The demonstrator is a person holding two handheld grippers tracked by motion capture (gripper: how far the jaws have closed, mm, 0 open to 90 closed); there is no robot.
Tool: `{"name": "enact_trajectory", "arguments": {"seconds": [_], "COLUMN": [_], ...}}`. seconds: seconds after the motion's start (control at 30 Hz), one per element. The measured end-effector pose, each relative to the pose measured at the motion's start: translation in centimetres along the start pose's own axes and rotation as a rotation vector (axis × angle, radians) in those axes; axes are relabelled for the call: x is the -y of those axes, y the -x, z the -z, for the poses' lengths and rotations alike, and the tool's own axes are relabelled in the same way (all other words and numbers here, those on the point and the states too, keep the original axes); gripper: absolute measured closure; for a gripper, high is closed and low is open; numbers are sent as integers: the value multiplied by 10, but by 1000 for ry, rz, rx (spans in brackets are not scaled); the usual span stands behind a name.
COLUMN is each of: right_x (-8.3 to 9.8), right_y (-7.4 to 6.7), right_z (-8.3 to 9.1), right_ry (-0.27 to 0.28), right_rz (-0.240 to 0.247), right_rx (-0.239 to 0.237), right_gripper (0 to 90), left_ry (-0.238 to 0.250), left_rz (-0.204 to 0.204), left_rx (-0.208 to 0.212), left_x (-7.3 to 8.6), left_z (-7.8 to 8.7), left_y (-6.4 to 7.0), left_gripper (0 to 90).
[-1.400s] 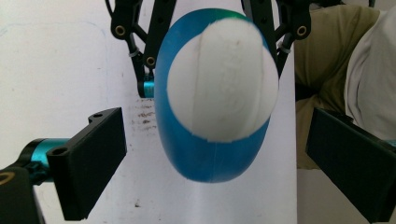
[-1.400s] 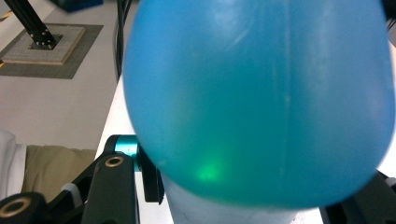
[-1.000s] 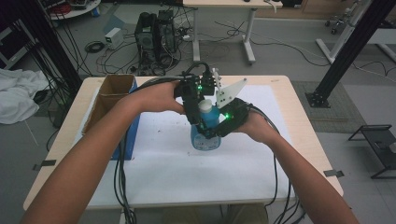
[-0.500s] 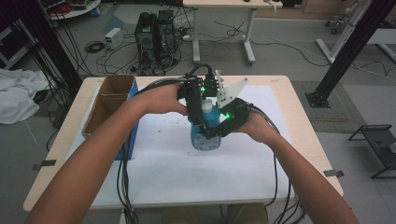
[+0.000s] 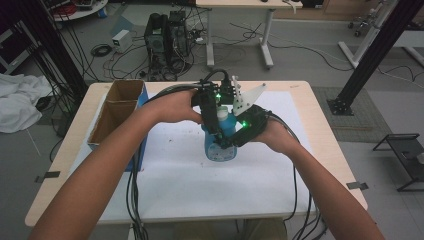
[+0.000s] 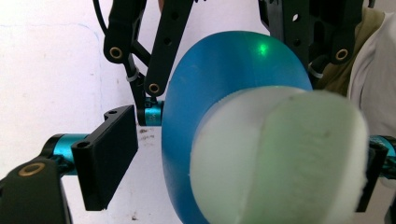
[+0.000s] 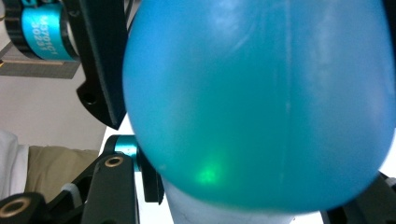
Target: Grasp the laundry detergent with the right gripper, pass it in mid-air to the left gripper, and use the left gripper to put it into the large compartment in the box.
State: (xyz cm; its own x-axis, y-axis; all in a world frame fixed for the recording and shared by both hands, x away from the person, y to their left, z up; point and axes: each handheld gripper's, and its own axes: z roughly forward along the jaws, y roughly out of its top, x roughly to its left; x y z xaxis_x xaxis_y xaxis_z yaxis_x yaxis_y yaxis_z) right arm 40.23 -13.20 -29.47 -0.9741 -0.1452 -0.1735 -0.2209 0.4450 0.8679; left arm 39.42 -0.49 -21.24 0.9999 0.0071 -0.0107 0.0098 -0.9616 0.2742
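On the table: one blue bottle [image 5: 220, 145] with one white cap [image 5: 222, 112], two cardboard boxes [image 5: 116, 117] side by side at the left edge, one white sheet [image 5: 200, 175]. Two grippers, left [image 5: 212, 107] and right [image 5: 245, 131]. On the floor beyond: one white cloth heap [image 5: 17, 102], one desk [image 5: 240, 5].

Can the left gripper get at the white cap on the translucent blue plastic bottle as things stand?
Probably yes. The left gripper already straddles the white cap, its jaws closing in with a gap left at one pad. The right gripper is clamped on the blue bottle lower down, leaving the cap free.
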Motion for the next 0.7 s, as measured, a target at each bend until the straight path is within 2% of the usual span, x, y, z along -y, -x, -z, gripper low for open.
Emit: {"name": "enact_trajectory", "arguments": {"seconds": [0.1,0.13,0.27,0.3,0.33,0.37,0.4,0.43,0.47,0.53,0.57,0.6,0.63,0.7], "right_x": [0,0,-1,-1,0,0,-1,0,0,0,0,-1,0,-1], "right_y": [-2,3,2,4,-11,-11,-14,-9,-10,-10,-10,-12,-11,-13], "right_z": [1,-3,-1,-3,8,8,9,6,6,6,7,8,7,8], "right_ry": [-15,32,9,27,-125,-128,-149,-108,-112,-105,-110,-123,-120,-129], "right_rz": [-25,51,30,60,-153,-156,-194,-116,-135,-124,-129,-154,-140,-161], "right_rx": [4,7,7,5,-1,0,-5,-5,-5,-4,-6,-8,-3,-4], "right_gripper": [436,436,436,435,435,435,436,436,435,436,435,436,435,435], "left_ry": [-1,-3,-4,-4,-4,13,6,9,-7,-5,-6,-5,2,-9], "left_rz": [-9,-15,-16,-15,-16,2,-13,-12,-29,-25,-25,-23,-15,-28], "left_rx": [9,9,7,6,3,3,8,6,8,9,9,8,7,12], "left_x": [0,0,0,0,0,1,1,1,0,0,0,0,0,0], "left_z": [0,1,1,1,1,0,1,1,2,1,1,1,0,1], "left_y": [0,0,-1,-1,-1,1,0,1,0,0,0,0,1,0], "left_gripper": [178,181,181,182,182,186,223,234,234,234,234,234,234,244]}}
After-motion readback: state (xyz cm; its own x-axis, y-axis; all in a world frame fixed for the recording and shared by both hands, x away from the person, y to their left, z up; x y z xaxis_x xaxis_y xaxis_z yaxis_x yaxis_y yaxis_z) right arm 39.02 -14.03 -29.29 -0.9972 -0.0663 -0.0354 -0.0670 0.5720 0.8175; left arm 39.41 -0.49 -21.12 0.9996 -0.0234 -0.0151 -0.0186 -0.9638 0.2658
